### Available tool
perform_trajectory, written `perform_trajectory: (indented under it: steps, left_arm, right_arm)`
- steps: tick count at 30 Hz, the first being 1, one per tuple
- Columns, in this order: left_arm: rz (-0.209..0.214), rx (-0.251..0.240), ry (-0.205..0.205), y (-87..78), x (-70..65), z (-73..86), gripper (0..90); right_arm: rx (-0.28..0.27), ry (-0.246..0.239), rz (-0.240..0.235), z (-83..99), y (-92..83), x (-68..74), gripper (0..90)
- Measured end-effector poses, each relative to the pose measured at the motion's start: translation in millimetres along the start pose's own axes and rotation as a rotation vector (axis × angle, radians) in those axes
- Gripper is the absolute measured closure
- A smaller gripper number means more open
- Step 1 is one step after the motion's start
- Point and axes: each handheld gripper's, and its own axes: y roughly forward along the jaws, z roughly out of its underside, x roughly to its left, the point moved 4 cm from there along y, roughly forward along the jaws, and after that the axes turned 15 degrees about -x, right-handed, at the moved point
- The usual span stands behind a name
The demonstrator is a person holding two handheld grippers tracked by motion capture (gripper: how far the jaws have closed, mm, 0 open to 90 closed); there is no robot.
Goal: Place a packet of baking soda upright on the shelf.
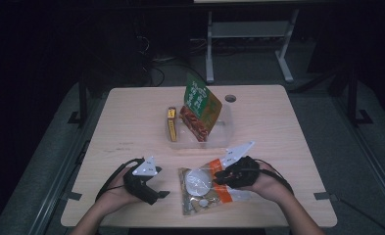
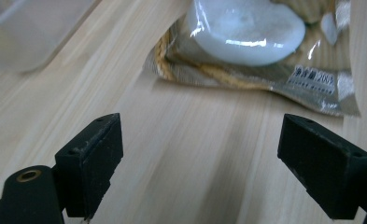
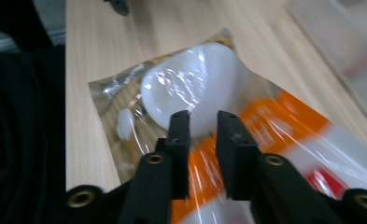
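Right, your clear noodle packet (image 1: 204, 188) with the white round disc (image 1: 198, 182) inside lies flat on the wooden table (image 1: 131, 127), near the front edge, between your two hands; an orange and white band runs across its right part; in the left gripper view the packet (image 2: 265, 60) lies just past the jaws, its near edge clear of them; your right gripper (image 1: 221, 175) sits over the packet's right half, jaws a narrow gap apart above the orange band in the right gripper view (image 3: 198, 128), pads not pressing on the film as far as you can see, though the view is blurred; your left gripper (image 1: 156, 195) rests low over bare table left of the packet, jaws wide apart with nothing between them (image 2: 200, 158); behind the packet, toward the table's middle, a clear plastic bin (image 1: 223, 134) holds a green and brown snack bag (image 1: 200, 105) standing tilted and a yellow box (image 1: 172, 124) at its left side; a dark round hole (image 1: 230, 98) marks the far table edge.
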Motion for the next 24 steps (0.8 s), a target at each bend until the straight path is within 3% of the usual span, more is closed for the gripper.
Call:
perform_trajectory:
  steps: [6, 12, 14, 19, 24]
  left_arm:
    - [0.035, -0.03, 0.02, 13.3, -1.8, -19.6, 14.1]
    - [0.077, -0.045, 0.025, 38.6, -0.2, -39.0, 15.9]
    - [0.09, -0.032, 0.034, 48.2, 2.2, -43.7, 16.3]
    - [0.136, -0.023, 0.011, 73.1, 6.2, -51.5, 20.0]
    - [0.185, -0.015, -0.012, 95.8, 8.1, -53.4, 23.5]
  right_arm:
    - [-0.051, 0.111, 0.088, 18.4, -31.0, -8.3, 56.0]
    - [-0.074, 0.161, 0.172, 40.8, -53.2, -16.3, 45.1]
    - [-0.084, 0.182, 0.195, 48.1, -59.5, -19.4, 42.8]
    - [-0.106, 0.224, 0.24, 59.0, -70.0, -28.9, 40.7]
    - [-0.11, 0.23, 0.252, 61.8, -69.9, -32.6, 40.0]
